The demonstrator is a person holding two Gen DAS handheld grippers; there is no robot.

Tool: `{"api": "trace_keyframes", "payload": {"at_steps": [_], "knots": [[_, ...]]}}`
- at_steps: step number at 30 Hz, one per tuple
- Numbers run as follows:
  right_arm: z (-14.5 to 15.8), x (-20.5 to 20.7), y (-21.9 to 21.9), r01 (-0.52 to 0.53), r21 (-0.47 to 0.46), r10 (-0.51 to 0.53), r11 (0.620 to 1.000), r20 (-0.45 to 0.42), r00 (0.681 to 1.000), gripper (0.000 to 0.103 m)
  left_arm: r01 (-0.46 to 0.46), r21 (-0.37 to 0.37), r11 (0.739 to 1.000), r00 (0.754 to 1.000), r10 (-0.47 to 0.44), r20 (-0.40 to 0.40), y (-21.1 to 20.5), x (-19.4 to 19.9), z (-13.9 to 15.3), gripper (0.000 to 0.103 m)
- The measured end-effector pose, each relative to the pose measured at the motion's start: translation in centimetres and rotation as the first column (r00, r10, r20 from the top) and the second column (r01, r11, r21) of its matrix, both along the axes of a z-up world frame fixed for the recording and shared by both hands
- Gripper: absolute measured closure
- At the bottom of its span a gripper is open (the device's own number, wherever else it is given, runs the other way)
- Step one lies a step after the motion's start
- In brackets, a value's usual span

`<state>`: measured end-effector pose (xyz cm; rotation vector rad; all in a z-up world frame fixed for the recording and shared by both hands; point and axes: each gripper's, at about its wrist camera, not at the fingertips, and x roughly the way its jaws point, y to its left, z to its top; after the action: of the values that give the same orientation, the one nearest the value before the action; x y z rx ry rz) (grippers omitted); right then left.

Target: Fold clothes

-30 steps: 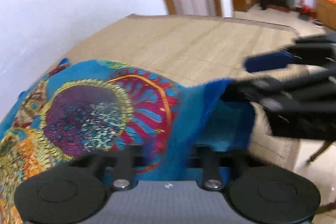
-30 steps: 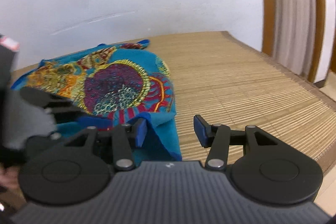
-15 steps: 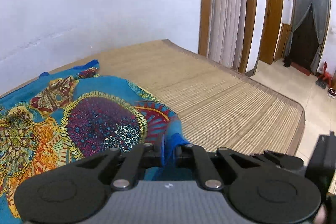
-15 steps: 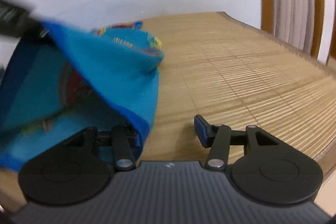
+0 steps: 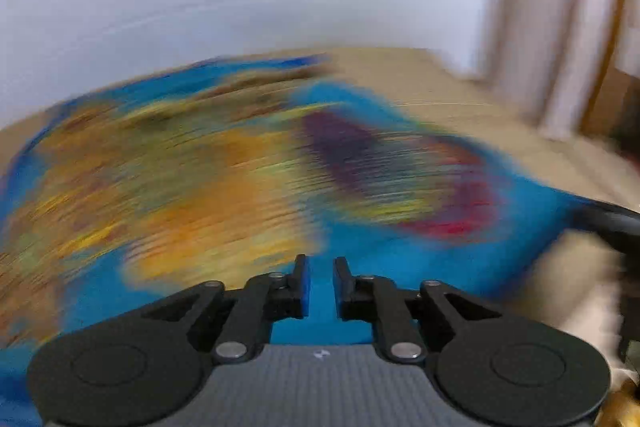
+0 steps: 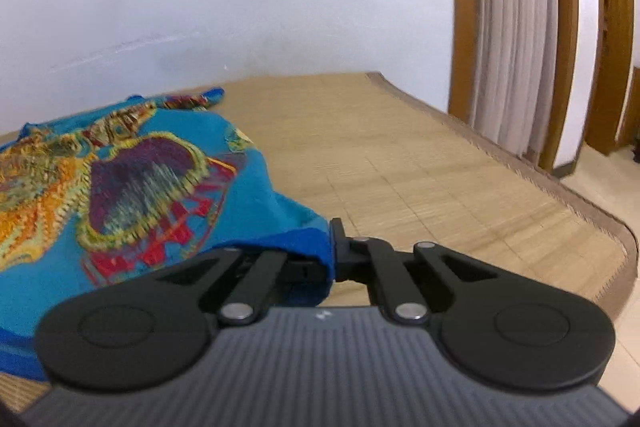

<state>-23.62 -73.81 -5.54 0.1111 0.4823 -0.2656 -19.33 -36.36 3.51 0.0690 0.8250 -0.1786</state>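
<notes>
Garment lay on the mat, toward its far left corner by the wall. Right gripper was clamped on a blue hem edge. Left gripper sat slightly apart over the cloth, gripping nothing; that view was blurred. Advice: keep the hem taut and low while folding.

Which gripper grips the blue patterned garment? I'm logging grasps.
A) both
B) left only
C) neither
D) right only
D: the right gripper is closed on the blue patterned garment's edge, while the left gripper shows a gap with no cloth pinched.
</notes>
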Motion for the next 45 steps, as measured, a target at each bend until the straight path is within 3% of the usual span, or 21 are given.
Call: {"api": "trace_keyframes", "payload": {"at_steps": [1,2,4,5,6,7,9,11,14,15,16,18,19,21,25,29,34,36,41,43,45], "knots": [[-0.3,0.0,0.3,-0.001,0.001,0.001,1.000,-0.013,1.000,0.100,-0.154,-0.053,0.987,0.986,0.150,-0.067,4.0,0.9,-0.3,0.083],[-0.5,0.1,0.8,-0.010,-0.005,0.010,1.000,-0.020,1.000,0.100,-0.281,-0.119,0.952,0.957,0.267,-0.117,7.8,1.5,-0.5,0.081],[-0.6,0.2,2.5,-0.042,-0.040,0.041,0.998,-0.032,0.999,0.100,-0.492,-0.226,0.841,0.869,0.456,-0.193,15.3,2.3,-0.6,0.084],[-0.6,0.5,3.1,-0.052,-0.058,0.050,0.997,-0.040,0.998,0.100,-0.534,-0.250,0.808,0.845,0.496,-0.201,17.8,2.4,-0.2,0.082],[-0.6,0.9,3.4,-0.056,-0.074,0.053,0.996,-0.049,0.997,0.100,-0.542,-0.261,0.799,0.840,0.509,-0.185,19.5,2.3,0.4,0.077],[-0.5,1.1,3.7,-0.053,-0.088,0.048,0.995,-0.061,0.997,0.100,-0.545,-0.225,0.808,0.838,0.521,-0.162,20.6,2.4,0.8,0.073],[-0.7,1.4,3.7,-0.012,-0.095,0.004,0.995,-0.086,0.996,0.098,-0.534,-0.058,0.844,0.843,0.526,-0.112,21.6,3.2,0.5,0.060],[-1.3,1.7,3.3,0.037,-0.045,-0.042,0.998,-0.107,0.993,0.097,-0.508,0.115,0.854,0.852,0.517,-0.079,22.6,4.2,-1.3,0.060],[-3.2,1.7,3.0,0.104,0.020,-0.100,0.994,-0.145,0.984,0.096,-0.480,0.356,0.802,0.845,0.532,-0.059,24.1,5.9,-5.8,0.062],[-3.7,1.4,3.2,0.125,0.018,-0.122,0.992,-0.134,0.983,0.090,-0.462,0.402,0.791,0.845,0.530,-0.073,24.7,6.2,-7.0,0.063],[-4.1,0.9,3.5,0.145,-0.005,-0.145,0.989,-0.112,0.983,0.082,-0.448,0.445,0.775,0.851,0.523,-0.055,25.0,6.1,-7.5,0.062],[-4.2,1.0,4.5,0.129,-0.101,-0.140,0.987,-0.120,0.983,0.084,-0.426,0.542,0.724,0.865,0.502,0.009,25.0,5.9,-8.1,0.061],[-4.0,1.5,5.1,0.093,-0.191,-0.124,0.977,-0.155,0.980,0.100,-0.426,0.559,0.711,0.860,0.509,0.009,25.3,5.8,-8.1,0.061],[-2.0,2.1,5.1,0.081,-0.364,-0.141,0.928,-0.141,0.980,0.099,-0.450,0.554,0.700,0.841,0.541,0.000,26.2,5.3,-8.0,0.061],[4.2,1.3,4.0,0.097,-0.563,-0.144,0.821,-0.040,0.989,0.099,-0.476,0.564,0.675,0.816,0.578,-0.003,27.5,3.8,-7.8,0.060],[3.3,0.2,4.9,-0.036,-0.699,-0.074,0.714,-0.126,0.989,0.098,-0.442,0.628,0.640,0.825,0.565,0.006,27.2,3.9,-8.4,0.065],[-3.9,0.0,3.0,-0.121,-0.603,-0.138,0.788,-0.365,0.921,0.097,-0.411,0.682,0.604,0.823,0.569,-0.008,27.9,3.7,-9.1,0.065],[-5.4,-0.6,2.9,-0.131,-0.579,-0.142,0.805,-0.402,0.905,0.096,-0.398,0.703,0.589,0.821,0.570,-0.013,28.2,3.7,-9.4,0.065],[-3.8,-1.0,1.2,-0.054,-0.511,-0.167,0.858,-0.378,0.911,0.063,-0.363,0.730,0.579,0.825,0.564,-0.037,28.8,3.8,-9.5,0.067],[-2.2,-1.6,-0.7,0.011,-0.357,-0.150,0.934,-0.366,0.918,0.058,-0.359,0.730,0.582,0.827,0.561,-0.041,28.9,3.8,-9.5,0.067],[-0.1,-3.0,-3.2,0.135,-0.117,-0.162,0.984,-0.275,0.948,0.058,-0.354,0.730,0.584,0.828,0.559,-0.045,29.0,3.8,-9.5,0.066]]}}
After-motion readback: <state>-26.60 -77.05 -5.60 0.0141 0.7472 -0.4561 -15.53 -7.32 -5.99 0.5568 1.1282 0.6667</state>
